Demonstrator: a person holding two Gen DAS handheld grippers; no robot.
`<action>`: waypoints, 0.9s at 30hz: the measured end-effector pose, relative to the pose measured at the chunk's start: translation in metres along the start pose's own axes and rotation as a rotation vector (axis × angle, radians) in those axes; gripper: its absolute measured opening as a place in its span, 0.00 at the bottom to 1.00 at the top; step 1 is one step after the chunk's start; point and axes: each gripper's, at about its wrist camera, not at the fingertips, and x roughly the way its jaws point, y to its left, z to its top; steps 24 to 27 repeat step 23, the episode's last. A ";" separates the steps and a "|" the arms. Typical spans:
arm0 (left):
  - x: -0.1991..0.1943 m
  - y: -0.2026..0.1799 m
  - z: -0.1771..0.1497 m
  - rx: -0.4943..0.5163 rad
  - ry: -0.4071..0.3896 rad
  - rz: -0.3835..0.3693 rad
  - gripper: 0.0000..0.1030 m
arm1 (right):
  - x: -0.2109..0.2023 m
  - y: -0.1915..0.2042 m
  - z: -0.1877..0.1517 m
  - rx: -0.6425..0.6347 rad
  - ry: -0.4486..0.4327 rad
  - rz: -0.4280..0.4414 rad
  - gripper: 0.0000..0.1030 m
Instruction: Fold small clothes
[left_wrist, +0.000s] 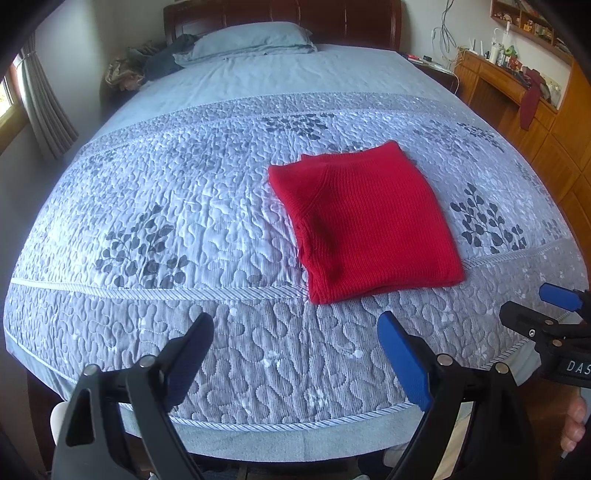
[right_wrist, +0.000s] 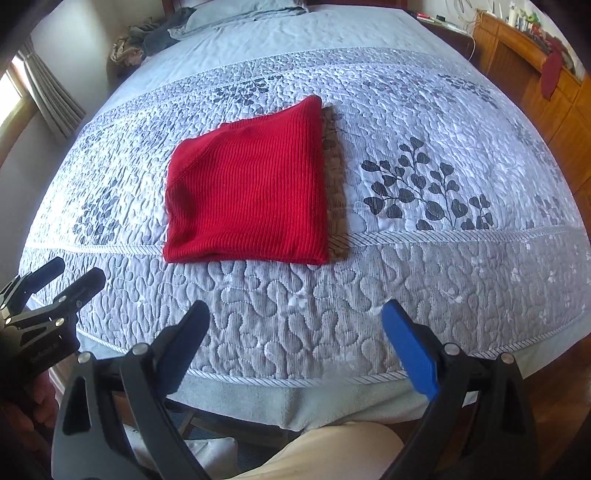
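Left hand-held gripper (left_wrist: 295, 336) and right hand-held gripper (right_wrist: 295, 325) both spread wide, holding nothing, near the bed (left_wrist: 258, 354) edge. Red sweater (left_wrist: 365, 221) already folded into a neat square on the quilt. Folding looks done; nothing visibly left.

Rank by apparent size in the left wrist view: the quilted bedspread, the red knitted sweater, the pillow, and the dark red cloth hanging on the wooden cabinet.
1. Quilted bedspread
2. Red knitted sweater
3. Pillow, though it lies farther off, so its true size is unsure
4. Dark red cloth, also far away
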 end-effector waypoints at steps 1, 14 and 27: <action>0.000 0.000 0.000 0.001 0.000 0.001 0.88 | 0.000 0.000 0.000 0.000 0.000 0.000 0.91; 0.002 0.002 0.002 0.008 -0.001 -0.001 0.88 | 0.002 -0.001 0.001 0.002 0.005 0.001 0.92; 0.001 0.002 0.001 0.015 0.004 -0.006 0.88 | 0.002 -0.002 0.000 0.012 0.006 0.007 0.92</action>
